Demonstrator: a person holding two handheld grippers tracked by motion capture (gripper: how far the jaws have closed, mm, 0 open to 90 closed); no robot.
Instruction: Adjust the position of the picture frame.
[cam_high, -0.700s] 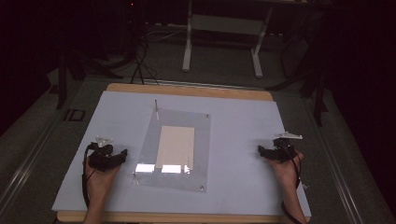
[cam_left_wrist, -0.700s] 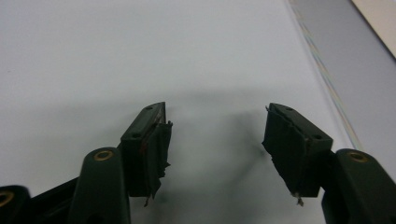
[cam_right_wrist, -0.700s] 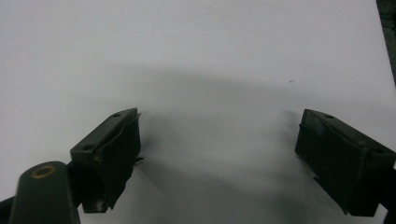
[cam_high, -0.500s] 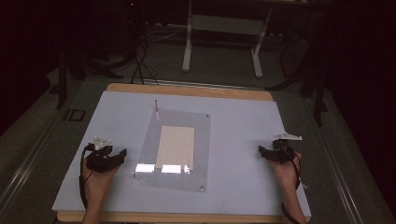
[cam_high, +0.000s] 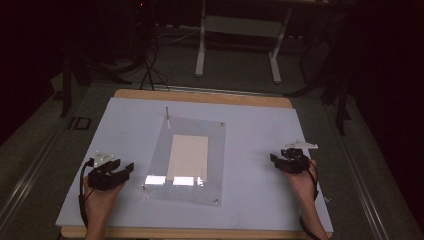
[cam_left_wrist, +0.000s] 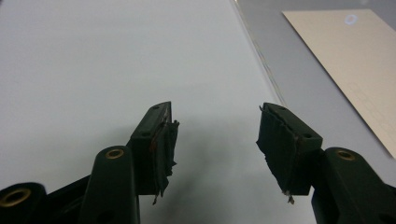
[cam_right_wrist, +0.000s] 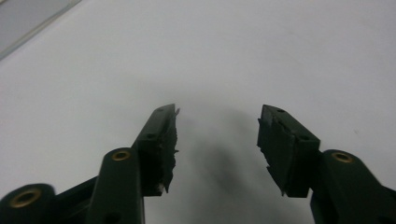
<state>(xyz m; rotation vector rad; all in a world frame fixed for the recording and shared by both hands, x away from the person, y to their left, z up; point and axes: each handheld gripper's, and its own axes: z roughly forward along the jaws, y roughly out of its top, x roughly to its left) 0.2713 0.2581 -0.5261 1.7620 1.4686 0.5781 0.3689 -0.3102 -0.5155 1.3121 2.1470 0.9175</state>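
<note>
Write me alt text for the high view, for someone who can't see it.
A clear plastic sheet with a beige card under it lies mid-table on a pale blue mat. A person's hands hold open, empty tongs on either side: left tongs and right tongs. The room beyond is dark.

Right gripper (cam_right_wrist: 217, 126) gapes empty above the pale table sheet (cam_right_wrist: 280, 56)

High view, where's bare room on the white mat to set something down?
Bare strips flank the clear plate: one toward the left gripper, one wider toward the right gripper, plus the mat's far edge. The middle is taken.
</note>
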